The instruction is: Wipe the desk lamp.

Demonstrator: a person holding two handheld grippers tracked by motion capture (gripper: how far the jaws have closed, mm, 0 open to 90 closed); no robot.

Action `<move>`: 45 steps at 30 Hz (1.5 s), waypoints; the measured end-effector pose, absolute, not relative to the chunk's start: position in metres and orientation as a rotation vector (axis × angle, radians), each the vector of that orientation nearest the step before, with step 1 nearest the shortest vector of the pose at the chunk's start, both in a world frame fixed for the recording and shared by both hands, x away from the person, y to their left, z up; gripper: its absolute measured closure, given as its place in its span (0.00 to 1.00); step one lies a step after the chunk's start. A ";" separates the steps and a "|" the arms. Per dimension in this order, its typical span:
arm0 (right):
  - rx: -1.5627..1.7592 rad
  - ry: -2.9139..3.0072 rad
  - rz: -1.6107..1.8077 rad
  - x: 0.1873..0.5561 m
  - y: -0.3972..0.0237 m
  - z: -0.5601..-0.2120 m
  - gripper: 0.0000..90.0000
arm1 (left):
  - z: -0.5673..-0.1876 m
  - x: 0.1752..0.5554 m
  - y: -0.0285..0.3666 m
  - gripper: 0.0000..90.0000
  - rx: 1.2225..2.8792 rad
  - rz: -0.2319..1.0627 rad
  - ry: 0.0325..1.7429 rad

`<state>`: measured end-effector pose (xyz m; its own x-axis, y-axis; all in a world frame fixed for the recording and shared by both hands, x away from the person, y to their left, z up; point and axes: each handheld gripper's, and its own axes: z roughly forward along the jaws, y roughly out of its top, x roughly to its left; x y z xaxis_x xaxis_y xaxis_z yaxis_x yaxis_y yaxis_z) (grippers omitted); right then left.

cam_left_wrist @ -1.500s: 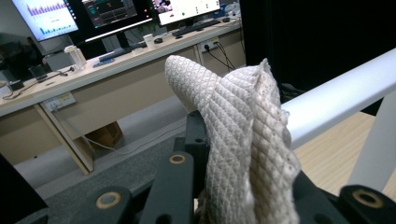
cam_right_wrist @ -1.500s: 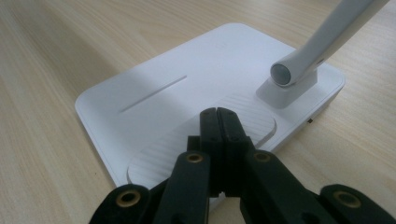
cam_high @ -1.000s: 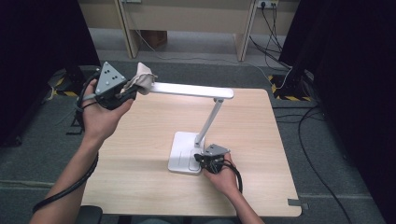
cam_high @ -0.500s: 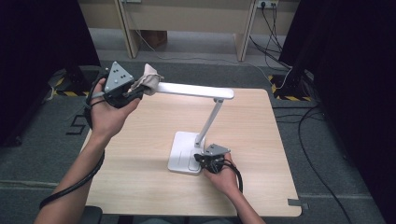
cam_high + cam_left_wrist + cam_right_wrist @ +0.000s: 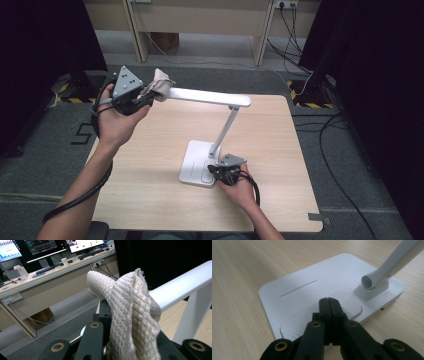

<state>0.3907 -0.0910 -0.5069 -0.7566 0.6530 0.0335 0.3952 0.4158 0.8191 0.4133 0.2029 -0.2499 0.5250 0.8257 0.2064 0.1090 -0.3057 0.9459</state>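
left gripper clamps cloth at lamp head; right gripper, closed, pins lamp base. hard wiping risks tipping.

Quilted cloth, smooth white plastic lamp

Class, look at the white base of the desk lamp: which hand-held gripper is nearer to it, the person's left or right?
Right. The right hand-held gripper rests shut on the lamp base; the left hand-held gripper holds a cloth at the lamp head, far from the base.
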 end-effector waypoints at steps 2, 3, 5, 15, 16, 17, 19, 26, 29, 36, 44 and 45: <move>0.908 2.386 1.259 0.391 -0.091 -0.507 1.00 | -0.250 0.413 0.203 0.89 1.754 0.886 0.786; 0.908 2.384 1.257 0.391 -0.091 -0.507 1.00 | -0.250 0.413 0.203 0.89 1.753 0.887 0.787; 0.911 2.386 1.260 0.391 -0.091 -0.507 1.00 | -0.251 0.413 0.204 0.89 1.753 0.884 0.791; 0.902 2.393 1.243 0.391 -0.090 -0.505 1.00 | -0.250 0.415 0.209 0.89 1.774 0.896 0.810; 0.899 2.394 1.242 0.391 -0.090 -0.505 1.00 | -0.250 0.415 0.210 0.90 1.772 0.896 0.813; 0.899 2.394 1.242 0.391 -0.090 -0.505 1.00 | -0.250 0.416 0.210 0.90 1.772 0.897 0.817; 0.901 2.394 1.245 0.391 -0.091 -0.506 1.00 | -0.250 0.417 0.211 0.90 1.773 0.901 0.822; 0.903 2.395 1.247 0.391 -0.090 -0.506 1.00 | -0.250 0.419 0.205 0.89 1.777 0.894 0.817; 0.901 2.397 1.245 0.391 -0.089 -0.506 1.00 | -0.251 0.420 0.200 0.90 1.786 0.885 0.803; 0.896 2.398 1.246 0.391 -0.089 -0.506 1.00 | -0.250 0.420 0.199 0.89 1.783 0.877 0.803; 0.894 2.400 1.243 0.391 -0.089 -0.506 1.00 | -0.244 0.425 0.199 0.89 1.777 0.900 0.809; 0.894 2.400 1.243 0.391 -0.089 -0.506 1.00 | -0.244 0.425 0.199 0.89 1.777 0.900 0.809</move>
